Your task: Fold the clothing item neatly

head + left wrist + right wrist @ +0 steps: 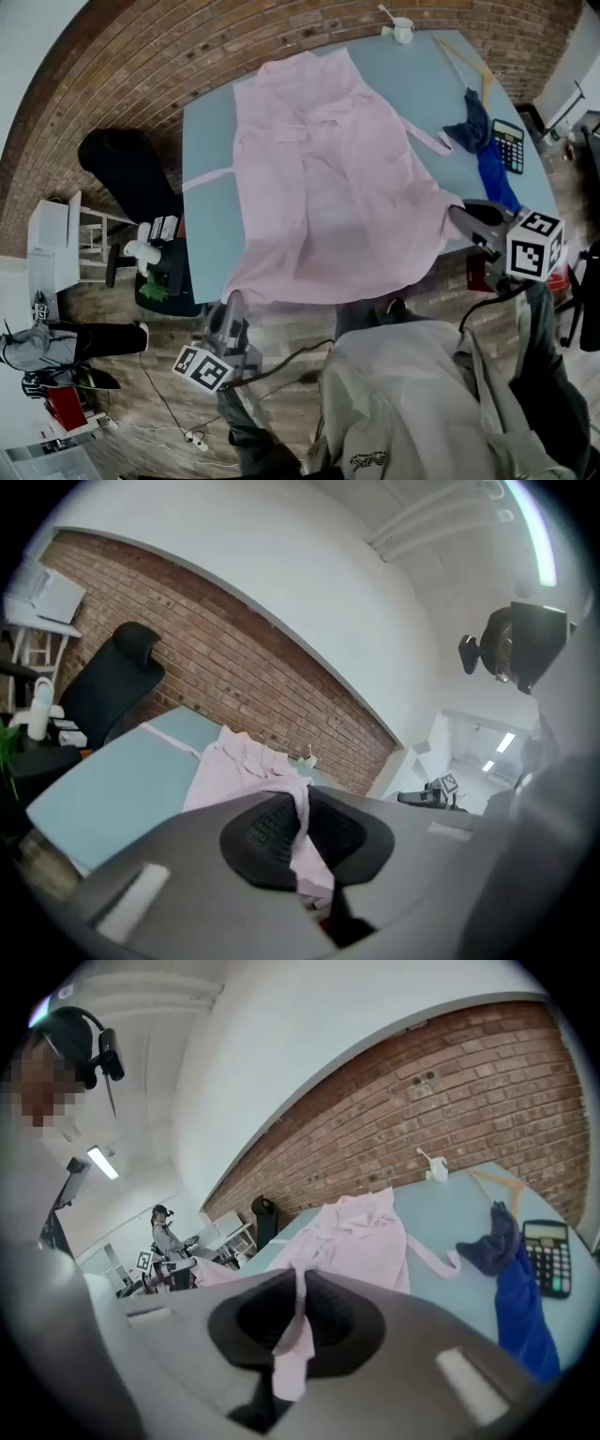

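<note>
So, the pale pink fabric garment [328,187] is laid out flat on the light blue table [211,234]. Its long axis runs from the hem at the bottom of the head view up to the collar near the top edge. The hem is held at both ends. The left gripper [232,309] is clamped on the lower-left corner, and the right gripper [466,220] is clamped on the corner at the right edge of the frame. Neither is really nearer, since both are already on the cloth.

The thing that matters is that the whole body of the garment lies ahead of the fingers, toward the brick wall. A first fold would probably be made by carrying the hem along that axis toward the collar. The right corner sits higher in the frame than the left, so the hem isn't square to the table edge, and that would likely need evening out.

The pinch itself can't be judged from the head view. In the left gripper view the jaws are closed tight, with a pink fold [302,803] squeezed between the dark pads. The same is seen in the right gripper view [298,1288].

What's only shown from above is the full outline, including the thin pink tie [427,139] sticking out toward the crumpled dark blue cloth [487,150].
</note>
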### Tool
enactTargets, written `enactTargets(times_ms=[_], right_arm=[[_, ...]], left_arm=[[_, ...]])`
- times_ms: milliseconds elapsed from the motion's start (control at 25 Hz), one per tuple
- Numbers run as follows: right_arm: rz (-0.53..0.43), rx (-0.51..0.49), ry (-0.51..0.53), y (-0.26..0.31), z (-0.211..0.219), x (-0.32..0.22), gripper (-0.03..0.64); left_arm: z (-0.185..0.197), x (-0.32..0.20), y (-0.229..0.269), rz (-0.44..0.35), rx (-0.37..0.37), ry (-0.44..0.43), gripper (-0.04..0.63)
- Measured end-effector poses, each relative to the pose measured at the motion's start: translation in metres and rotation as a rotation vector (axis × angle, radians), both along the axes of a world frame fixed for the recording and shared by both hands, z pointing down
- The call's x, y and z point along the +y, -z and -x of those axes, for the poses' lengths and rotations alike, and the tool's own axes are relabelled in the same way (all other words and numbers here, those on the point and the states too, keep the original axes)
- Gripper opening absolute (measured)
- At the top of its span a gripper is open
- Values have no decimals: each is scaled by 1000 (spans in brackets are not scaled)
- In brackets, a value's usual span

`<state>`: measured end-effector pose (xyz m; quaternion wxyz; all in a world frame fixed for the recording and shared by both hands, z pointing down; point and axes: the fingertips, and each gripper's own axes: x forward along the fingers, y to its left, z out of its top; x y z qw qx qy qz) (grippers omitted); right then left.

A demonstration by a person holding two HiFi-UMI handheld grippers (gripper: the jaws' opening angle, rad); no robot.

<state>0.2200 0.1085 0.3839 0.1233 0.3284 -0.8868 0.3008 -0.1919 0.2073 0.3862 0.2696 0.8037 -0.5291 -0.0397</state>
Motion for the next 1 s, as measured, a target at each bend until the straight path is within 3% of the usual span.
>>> enactTargets(times_ms=[160, 400, 520, 560, 720, 800, 880, 920, 1000], right_arm=[[-16, -39, -41, 28, 14, -66, 18], [23, -117, -156, 20, 28, -175, 18], [50, -158, -232, 5, 31, -222, 18], [62, -159, -272, -2, 28, -236, 17], [85, -88, -395, -33, 18, -283, 18], [87, -39, -391, -55, 23, -298, 20], [100, 39, -366, -78, 35, -304, 79], [111, 87, -355, -92, 40, -304, 142], [139, 175, -339, -119, 45, -297, 240]], left_arm=[[31, -59, 25, -22, -8, 45, 15], [69, -166, 25, -1, 195, 67, 15], [91, -220, 5, 44, 240, 104, 15], [101, -237, -4, 66, 224, 126, 15], [130, -287, -47, 171, 40, 171, 15], [128, -302, -69, 209, -7, 151, 15], [123, -309, -91, 247, -49, 114, 26], [118, -309, -102, 272, -62, 84, 75], [106, -301, -123, 338, -54, 8, 265]])
